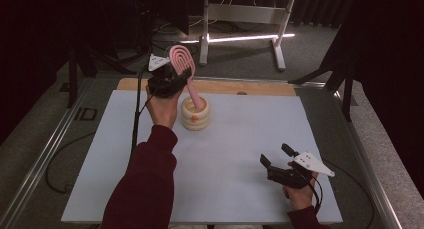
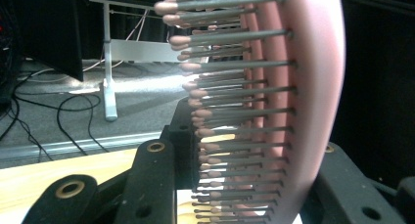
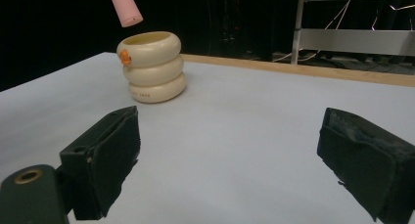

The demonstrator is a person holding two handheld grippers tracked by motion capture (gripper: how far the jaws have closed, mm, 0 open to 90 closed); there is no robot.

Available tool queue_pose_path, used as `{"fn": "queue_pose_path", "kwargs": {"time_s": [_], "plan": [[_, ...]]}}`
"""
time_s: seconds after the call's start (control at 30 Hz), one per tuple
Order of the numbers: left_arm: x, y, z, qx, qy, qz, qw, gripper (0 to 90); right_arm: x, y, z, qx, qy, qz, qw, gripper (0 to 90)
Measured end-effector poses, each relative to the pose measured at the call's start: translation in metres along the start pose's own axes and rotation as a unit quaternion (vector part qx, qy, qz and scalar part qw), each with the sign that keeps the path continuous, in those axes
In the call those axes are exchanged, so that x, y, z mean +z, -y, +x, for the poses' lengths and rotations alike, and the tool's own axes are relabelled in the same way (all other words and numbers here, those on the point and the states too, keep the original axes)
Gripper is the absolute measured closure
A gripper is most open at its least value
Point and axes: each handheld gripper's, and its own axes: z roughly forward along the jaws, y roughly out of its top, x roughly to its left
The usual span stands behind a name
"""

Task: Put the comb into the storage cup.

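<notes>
The left tongs [image 1: 176, 79] are clamped on a pink hairbrush [image 1: 186, 71] at its bristled head, its handle tip above the cream ringed holder [image 1: 195, 114] far left on the counter [image 1: 240, 139]. The right tongs [image 1: 276, 156] rest released, near right.

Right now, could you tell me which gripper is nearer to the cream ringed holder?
Left. The left gripper holds the pink brush just above the holder; the right gripper sits open, far across the table.

Dark red sleeves [image 1: 145, 189]; each black tool [image 1: 278, 161] carries a grey three-cornered plate and black cable.
</notes>
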Motion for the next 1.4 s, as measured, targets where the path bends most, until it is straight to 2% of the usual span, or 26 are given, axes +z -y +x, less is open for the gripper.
{"fn": "queue_pose_path", "kwargs": {"time_s": [0.5,1.4], "plan": [[0.018,0.007,-0.004,0.003,-0.004,0.005,1.0000,64.3,-0.002,-0.003,-0.002,0.009,-0.004,-0.007,0.9999,8.7],[0.033,0.015,0.000,0.008,-0.027,0.015,0.9995,64.2,-0.002,-0.003,-0.003,0.010,-0.004,-0.007,0.9999,8.8]]}}
